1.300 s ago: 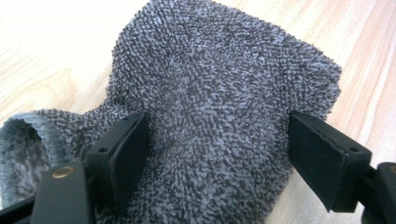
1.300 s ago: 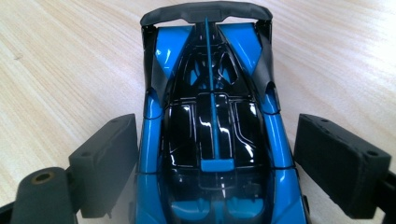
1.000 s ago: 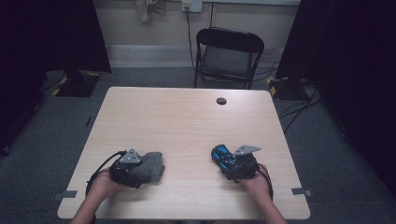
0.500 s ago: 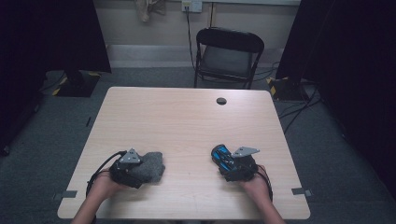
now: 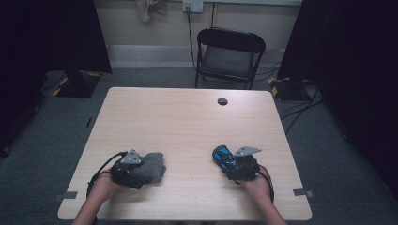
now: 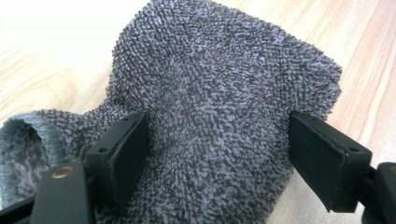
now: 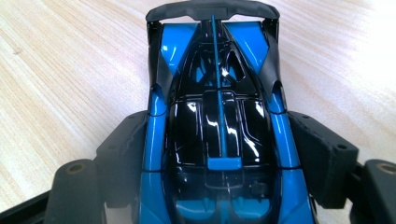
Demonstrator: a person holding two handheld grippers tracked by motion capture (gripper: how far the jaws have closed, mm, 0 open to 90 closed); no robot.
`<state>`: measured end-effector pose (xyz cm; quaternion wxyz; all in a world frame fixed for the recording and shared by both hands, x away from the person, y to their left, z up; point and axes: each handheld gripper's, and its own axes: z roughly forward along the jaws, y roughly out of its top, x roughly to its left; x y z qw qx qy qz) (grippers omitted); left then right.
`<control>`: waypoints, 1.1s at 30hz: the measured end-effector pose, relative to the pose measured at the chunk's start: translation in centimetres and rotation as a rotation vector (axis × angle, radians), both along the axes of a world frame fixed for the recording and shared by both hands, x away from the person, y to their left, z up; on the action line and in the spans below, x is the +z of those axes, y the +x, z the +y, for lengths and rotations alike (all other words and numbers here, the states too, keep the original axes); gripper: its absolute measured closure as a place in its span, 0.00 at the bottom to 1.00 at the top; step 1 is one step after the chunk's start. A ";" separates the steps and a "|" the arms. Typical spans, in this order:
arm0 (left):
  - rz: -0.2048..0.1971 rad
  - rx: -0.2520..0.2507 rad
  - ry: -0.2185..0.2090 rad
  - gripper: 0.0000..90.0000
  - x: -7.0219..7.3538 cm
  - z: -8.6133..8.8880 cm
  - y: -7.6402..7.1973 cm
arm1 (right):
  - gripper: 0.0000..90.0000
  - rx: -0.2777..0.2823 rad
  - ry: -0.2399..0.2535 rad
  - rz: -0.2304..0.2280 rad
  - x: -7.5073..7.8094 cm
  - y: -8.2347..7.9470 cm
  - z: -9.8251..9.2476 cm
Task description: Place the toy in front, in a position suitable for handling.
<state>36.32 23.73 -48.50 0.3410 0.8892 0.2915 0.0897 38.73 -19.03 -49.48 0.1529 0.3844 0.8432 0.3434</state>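
Right gripper point(image 5: 225, 158) jaws have just been closing on the blue toy car point(image 7: 217, 121), pads now against its flanks; hands unmoved. Car lies at table's point(image 5: 187, 117) 5 o'clock, long axis toward 11. Left gripper point(image 5: 141, 166) straddles grey sock point(image 6: 219, 102) wide, at 7 o'clock.

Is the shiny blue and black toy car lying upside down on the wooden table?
No, the blue and black toy car sits roof up between the right gripper's jaws, rear wing showing.
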 end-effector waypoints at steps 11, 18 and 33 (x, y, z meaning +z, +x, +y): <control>0.001 -0.002 -0.002 0.24 0.0 0.1 0.0 | 0.29 -0.016 0.010 0.031 0.4 0.1 -0.2; 0.002 -0.002 -0.003 0.24 0.0 0.1 0.0 | 0.29 -0.021 0.022 0.033 0.9 0.1 -0.4; -0.001 -0.004 -0.009 0.24 -0.1 0.1 0.0 | 0.29 0.003 0.035 0.037 2.3 1.1 0.3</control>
